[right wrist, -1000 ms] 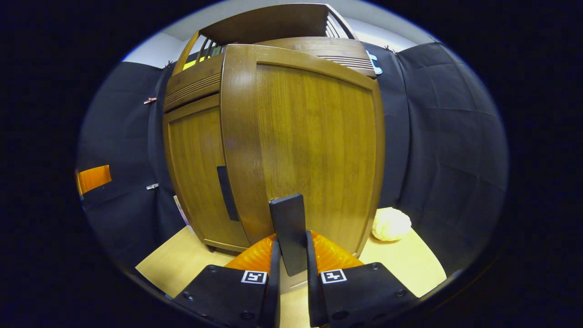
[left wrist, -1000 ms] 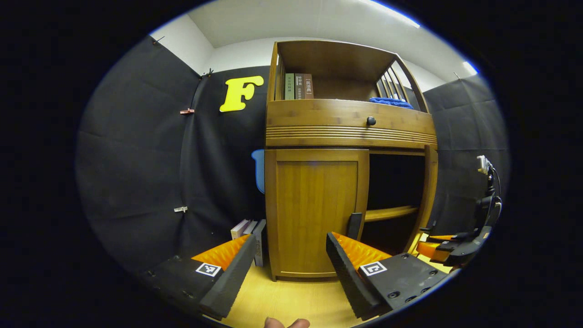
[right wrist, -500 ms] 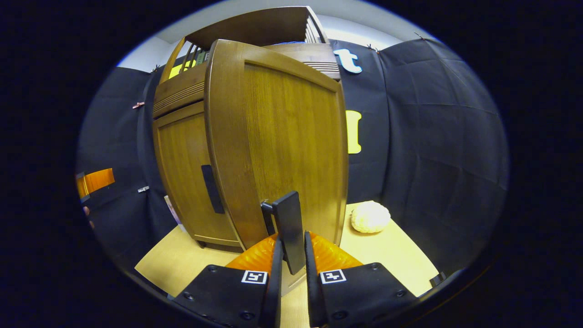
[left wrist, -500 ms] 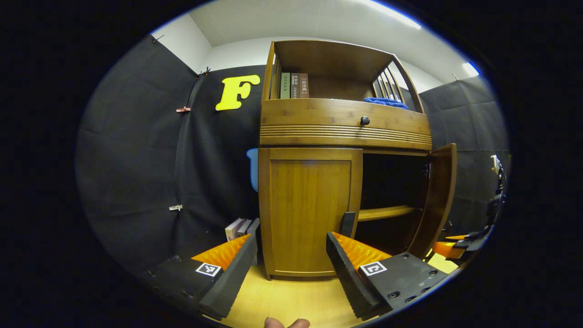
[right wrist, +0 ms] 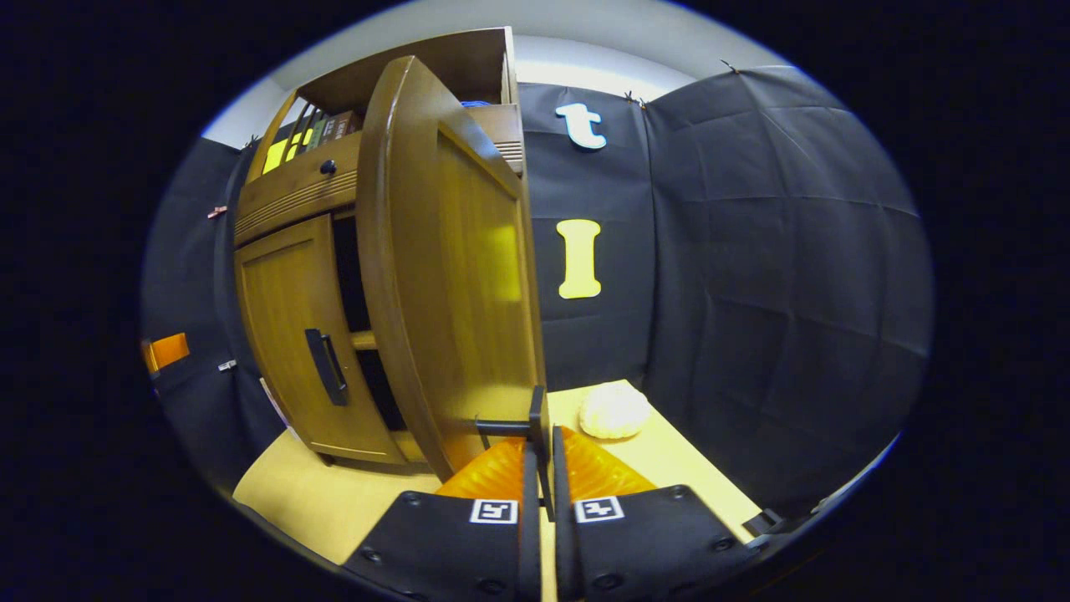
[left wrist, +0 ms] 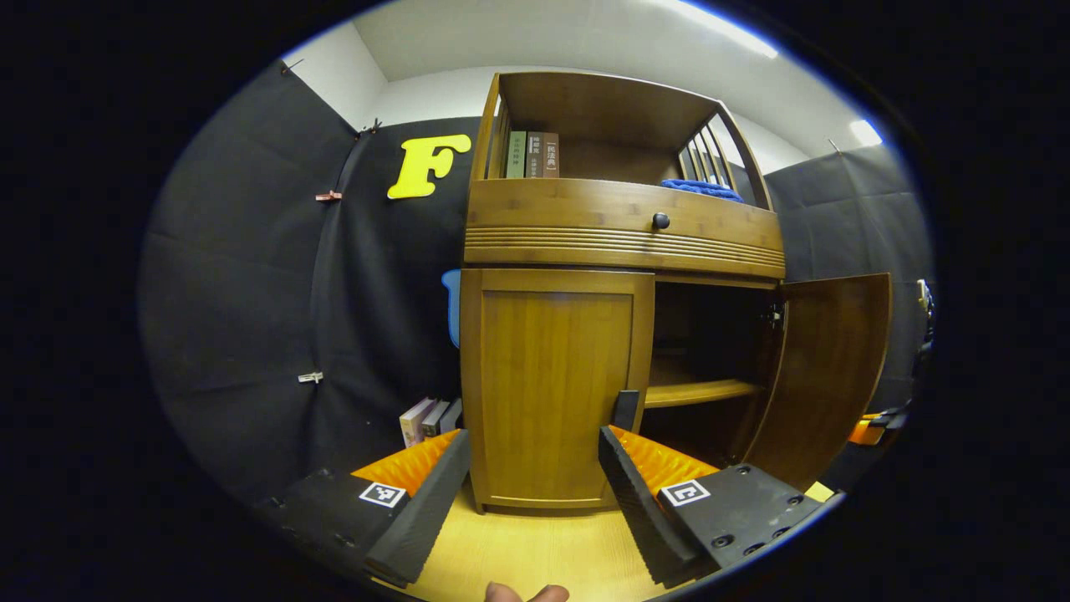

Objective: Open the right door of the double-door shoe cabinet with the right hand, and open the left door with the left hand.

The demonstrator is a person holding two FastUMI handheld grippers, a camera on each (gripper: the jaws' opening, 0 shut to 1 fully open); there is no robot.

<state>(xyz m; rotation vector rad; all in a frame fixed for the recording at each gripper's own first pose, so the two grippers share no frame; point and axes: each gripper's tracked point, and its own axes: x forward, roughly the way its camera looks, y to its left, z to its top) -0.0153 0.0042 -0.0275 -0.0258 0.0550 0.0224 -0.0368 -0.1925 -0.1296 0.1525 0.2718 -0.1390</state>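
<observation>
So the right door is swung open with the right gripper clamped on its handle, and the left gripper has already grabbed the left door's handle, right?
Not quite. The left gripper has grabbed nothing: in the left gripper view its jaws stand wide open, short of the closed left door. The right door is open, the right gripper clamped on its handle.

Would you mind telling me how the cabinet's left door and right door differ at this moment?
The right door is swung wide open, baring an inner shelf; the left door sits closed in its frame. The right gripper is shut on the right door's handle; the left gripper is open, short of the left door's handle. Both doors are the same brown wood with dark vertical handles.
</observation>
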